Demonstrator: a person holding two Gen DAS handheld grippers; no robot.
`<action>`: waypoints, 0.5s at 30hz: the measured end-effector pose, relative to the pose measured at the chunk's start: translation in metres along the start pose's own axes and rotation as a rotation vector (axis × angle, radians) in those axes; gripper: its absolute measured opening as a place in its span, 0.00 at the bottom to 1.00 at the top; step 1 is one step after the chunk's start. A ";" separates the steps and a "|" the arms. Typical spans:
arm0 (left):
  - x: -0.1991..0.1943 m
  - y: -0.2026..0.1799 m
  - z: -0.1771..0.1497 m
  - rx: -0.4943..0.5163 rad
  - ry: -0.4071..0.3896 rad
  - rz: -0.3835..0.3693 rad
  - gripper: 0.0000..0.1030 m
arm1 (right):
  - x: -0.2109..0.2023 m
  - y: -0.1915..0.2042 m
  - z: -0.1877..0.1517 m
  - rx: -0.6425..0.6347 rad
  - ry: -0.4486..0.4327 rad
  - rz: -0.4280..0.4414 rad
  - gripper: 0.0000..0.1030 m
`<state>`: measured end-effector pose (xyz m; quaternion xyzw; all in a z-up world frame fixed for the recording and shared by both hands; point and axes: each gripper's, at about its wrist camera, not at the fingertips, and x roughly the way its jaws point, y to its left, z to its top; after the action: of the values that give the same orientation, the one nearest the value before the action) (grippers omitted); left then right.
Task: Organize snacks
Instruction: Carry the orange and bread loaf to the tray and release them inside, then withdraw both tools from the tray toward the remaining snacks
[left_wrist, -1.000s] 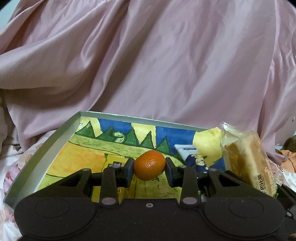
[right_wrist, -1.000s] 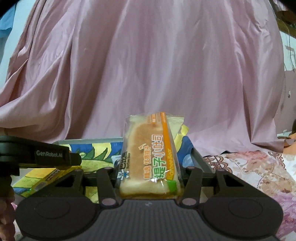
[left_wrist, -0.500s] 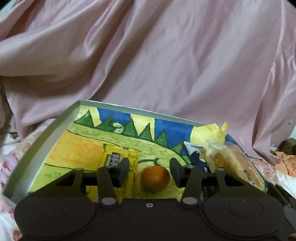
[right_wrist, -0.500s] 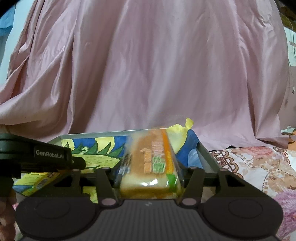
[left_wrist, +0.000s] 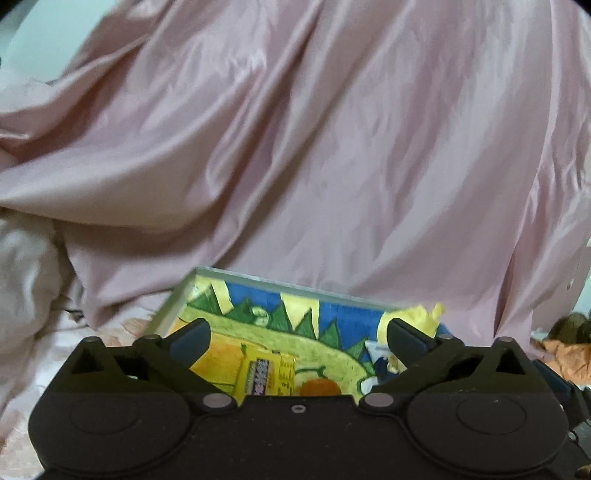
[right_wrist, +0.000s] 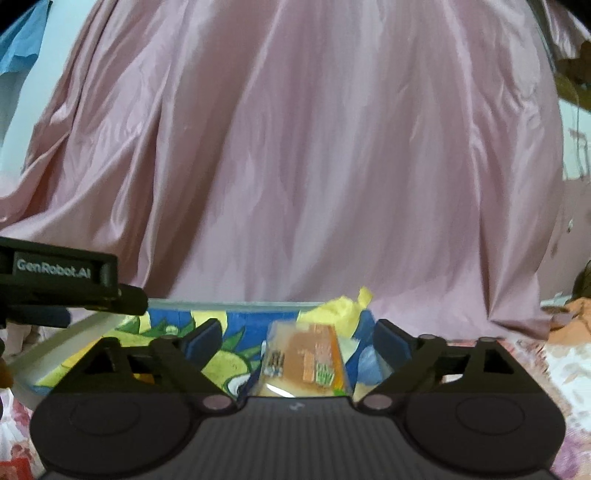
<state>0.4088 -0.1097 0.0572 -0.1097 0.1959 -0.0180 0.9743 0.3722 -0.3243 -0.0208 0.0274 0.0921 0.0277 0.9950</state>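
Two grippers, both with jaws opening and nothing pinched. Left gripper (left_wrist: 297, 341): fingers spread wide, the orange (left_wrist: 320, 387) lies low between them on the tray floor, clear of both pads, half hidden by the gripper body. Just left of the orange, a yellow candy bar (left_wrist: 264, 373) lies flat on the tray (left_wrist: 173, 306). Right gripper (right_wrist: 297, 338): also spread wide, the wrapped cake (right_wrist: 306, 363) sits between the fingers without touching either pad, resting in the tray's right part near a crumpled yellow paper (right_wrist: 341, 310).

Step in hand, as I judge it: release and clear out. To do it well, let the jaws reach full spread before pulling away, and lift straight up and back so a finger does not clip the orange and roll it, or snag the cake's wrapper. Left gripper's body shows at the left edge of the right wrist view, so the two are near each other; keep them from bumping.

Cake's long axis runs away from the right camera, toward the tray's far wall and the pink cloth (right_wrist: 314, 166), near end hidden under the gripper body. Printed face is up; text is blurred. Candy bar's long axis also runs roughly front to back, tilted slightly. Orange is round, no axis to call.
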 end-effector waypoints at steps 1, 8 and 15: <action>-0.006 0.000 0.003 -0.005 -0.010 0.001 0.99 | -0.005 0.000 0.004 0.001 -0.011 -0.004 0.96; -0.051 -0.001 0.018 -0.027 -0.076 -0.012 0.99 | -0.050 0.004 0.026 -0.013 -0.117 -0.035 1.00; -0.100 0.006 0.021 -0.061 -0.120 -0.035 0.99 | -0.097 0.010 0.042 -0.002 -0.193 -0.047 1.00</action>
<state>0.3242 -0.0920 0.1130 -0.1436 0.1358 -0.0225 0.9800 0.2843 -0.3221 0.0390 0.0267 -0.0037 0.0019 0.9996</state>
